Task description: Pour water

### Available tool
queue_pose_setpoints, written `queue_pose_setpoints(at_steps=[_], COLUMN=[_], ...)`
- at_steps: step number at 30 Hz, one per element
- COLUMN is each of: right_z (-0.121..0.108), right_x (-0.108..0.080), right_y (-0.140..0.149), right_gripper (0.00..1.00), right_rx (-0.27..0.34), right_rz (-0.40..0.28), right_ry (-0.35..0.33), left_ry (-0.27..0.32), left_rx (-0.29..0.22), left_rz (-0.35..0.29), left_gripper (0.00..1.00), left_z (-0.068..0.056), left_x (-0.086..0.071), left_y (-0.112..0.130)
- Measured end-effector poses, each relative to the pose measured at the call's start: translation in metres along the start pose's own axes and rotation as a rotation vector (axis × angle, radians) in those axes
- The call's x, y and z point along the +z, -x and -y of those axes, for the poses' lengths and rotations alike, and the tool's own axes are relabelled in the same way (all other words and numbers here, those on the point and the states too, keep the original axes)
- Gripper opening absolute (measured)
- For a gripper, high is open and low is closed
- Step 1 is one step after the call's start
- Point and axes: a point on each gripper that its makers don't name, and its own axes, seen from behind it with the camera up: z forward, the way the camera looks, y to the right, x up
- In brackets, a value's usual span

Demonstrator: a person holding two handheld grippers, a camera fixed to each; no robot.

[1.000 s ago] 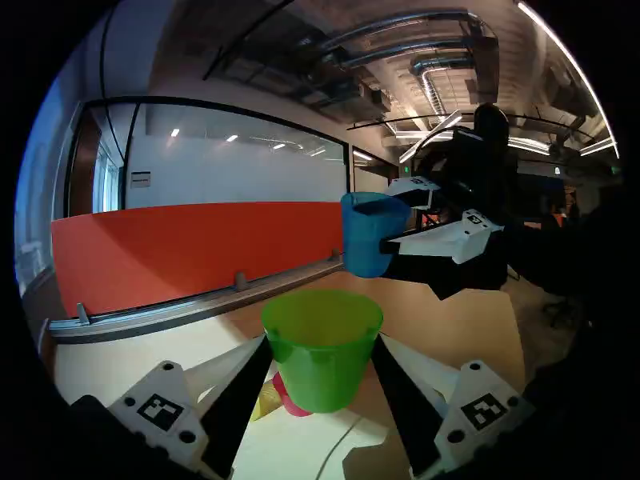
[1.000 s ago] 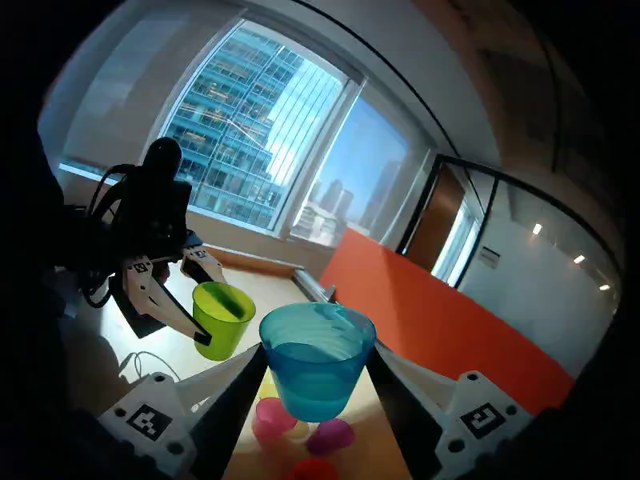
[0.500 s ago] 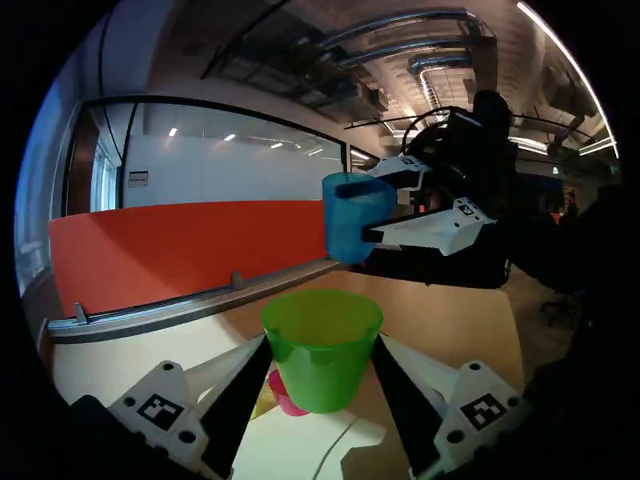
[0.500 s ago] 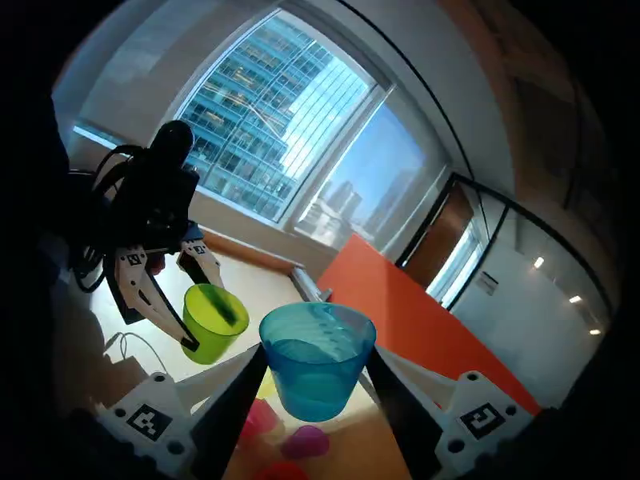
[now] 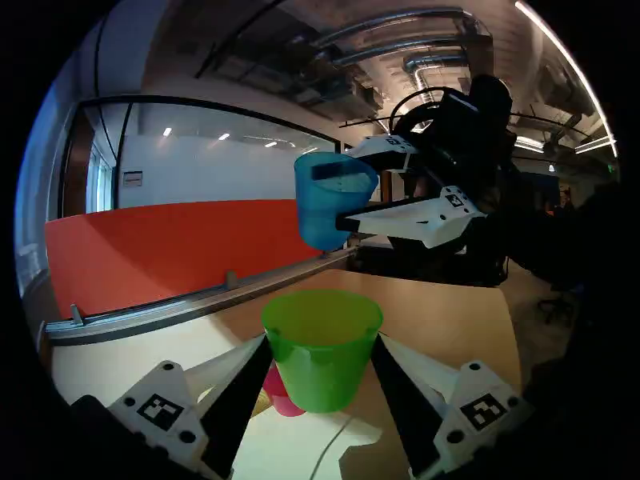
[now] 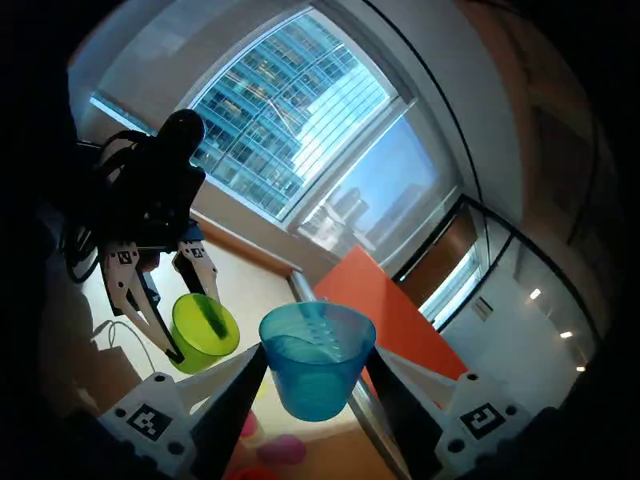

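An orange partition (image 5: 176,248) is seen along the edge of a wooden table (image 5: 448,312), on which a pink cup (image 5: 280,394) is set. Pipes (image 5: 400,40) are hung overhead; towers (image 6: 272,112) are framed by a window (image 6: 384,184).

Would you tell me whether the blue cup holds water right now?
Partly full: the blue cup shows a water line inside its clear wall.

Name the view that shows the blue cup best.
The right gripper view: the blue cup sits close, centred between the right gripper tongs, rim toward the camera, inside visible. The left gripper view shows the cup farther off, side-on, higher than the green cup.
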Motion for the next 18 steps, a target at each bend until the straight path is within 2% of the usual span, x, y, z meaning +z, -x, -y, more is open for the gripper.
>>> queue_pose_setpoints(at_steps=[18], right_z=[-0.015], right_x=[0.017], right_y=[-0.012], right_gripper=[0.89], right_rx=[-0.168], right_rz=[0.008], right_ry=[0.013], left_ry=[0.015], left_rx=[0.0], left_rz=[-0.002], left_gripper=[0.83], left_z=[-0.004], left_x=[0.003], left_y=[0.0])
